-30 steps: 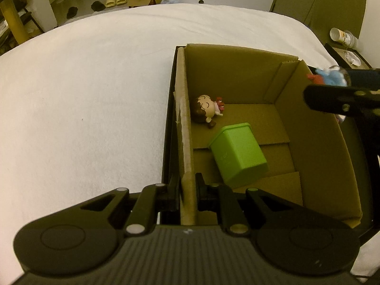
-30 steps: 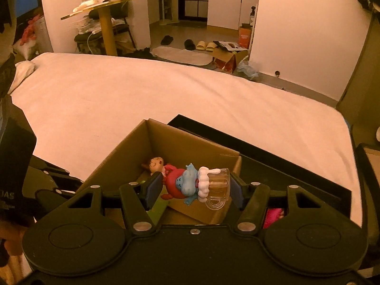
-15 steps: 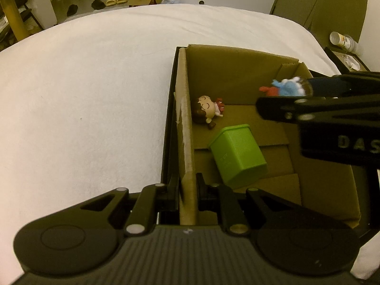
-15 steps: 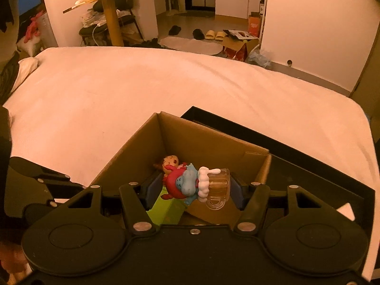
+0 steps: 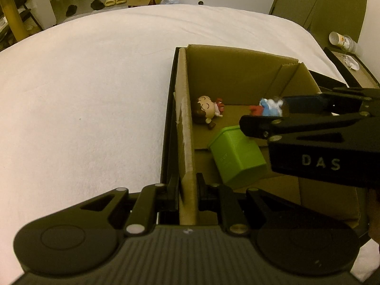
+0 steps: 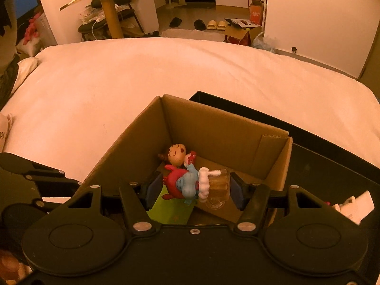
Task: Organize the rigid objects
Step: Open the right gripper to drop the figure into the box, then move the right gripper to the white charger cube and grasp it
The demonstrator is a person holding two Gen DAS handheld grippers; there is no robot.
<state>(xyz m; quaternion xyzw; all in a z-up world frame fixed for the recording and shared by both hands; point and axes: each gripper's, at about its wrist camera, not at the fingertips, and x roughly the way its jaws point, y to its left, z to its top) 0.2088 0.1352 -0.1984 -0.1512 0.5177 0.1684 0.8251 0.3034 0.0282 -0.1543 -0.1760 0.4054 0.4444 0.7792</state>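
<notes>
Cardboard makes the nearest landmark: the left gripper [image 5: 187,190] is clamped tight on the near left wall of the cardboard box [image 5: 184,123], one finger outside the wall and one inside. The box sits on a black tray [image 6: 332,166] that lies on a white bed [image 5: 83,83].

Inside the box, close to the pinched wall, a green container [image 5: 237,156] lies tipped on the floor. Just past it, by the same wall, a small doll figurine [image 5: 207,111] with a big round head lies on its side.

Over the box's open top, the right gripper [image 6: 192,187] reaches in from the right side. Between its fingers is a blue figurine [image 6: 187,185] with a red hat and a foamy beer mug, hanging above the green container and near the doll. The jaws are opening; a gap shows on each side of the toy, so the pads no longer press it.

Beyond the box's far wall the bed stretches away, and past its far edge are slippers [image 6: 216,25] on the floor.
</notes>
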